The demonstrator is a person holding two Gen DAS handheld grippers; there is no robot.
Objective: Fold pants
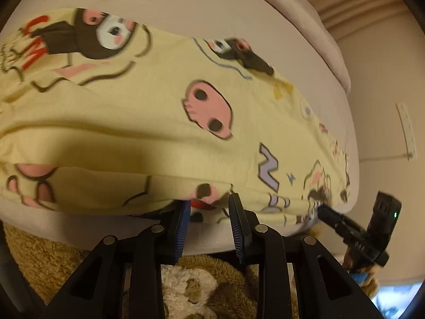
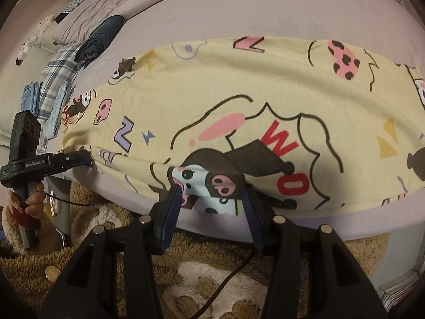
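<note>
We see yellow cartoon-print pants (image 2: 239, 101) across mid-frame, red "WO" lettering; left gripper (image 1: 209, 207) and right gripper (image 2: 212, 199), "GenRobot.AI"-labelled, both pinch the near edge.

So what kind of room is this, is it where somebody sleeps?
Most likely a bedroom. The yellow cartoon pants lie on a bed, with a pillow and folded clothes at one end.
</note>
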